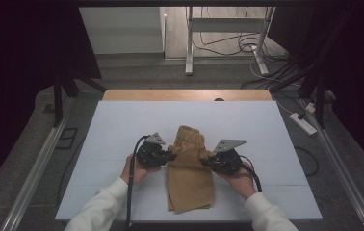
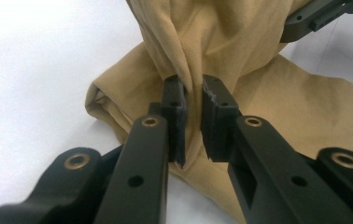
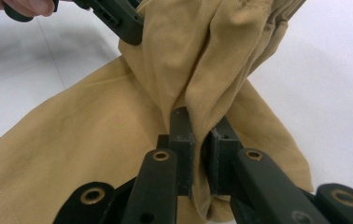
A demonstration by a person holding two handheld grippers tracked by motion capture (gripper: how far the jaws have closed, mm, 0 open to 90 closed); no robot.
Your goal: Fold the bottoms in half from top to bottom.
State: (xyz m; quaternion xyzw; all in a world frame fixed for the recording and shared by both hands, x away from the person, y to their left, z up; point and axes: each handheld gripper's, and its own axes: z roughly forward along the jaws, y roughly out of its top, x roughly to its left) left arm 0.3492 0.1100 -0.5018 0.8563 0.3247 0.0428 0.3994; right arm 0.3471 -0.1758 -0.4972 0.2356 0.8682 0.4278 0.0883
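Garment (image 1: 189, 173) on table (image 1: 112, 130) centre; left gripper (image 1: 170, 155) at its left edge, right gripper (image 1: 205, 160) at right edge.

A white worktop (image 1: 122, 125) sits in the middle of the high view, with a strip of bare wood (image 1: 185, 95) along its far edge. Grey carpet floor (image 1: 136, 77) surrounds it. Metal rails (image 1: 35, 168) run along both sides on the floor. Beyond the worktop stands a white table frame (image 1: 226, 29) with loose cables (image 1: 228, 45) tangled beneath it. A white power strip (image 1: 304, 122) lies on the floor at the right. Dark curtains (image 1: 21, 57) close in on both sides. The light is dim and even.
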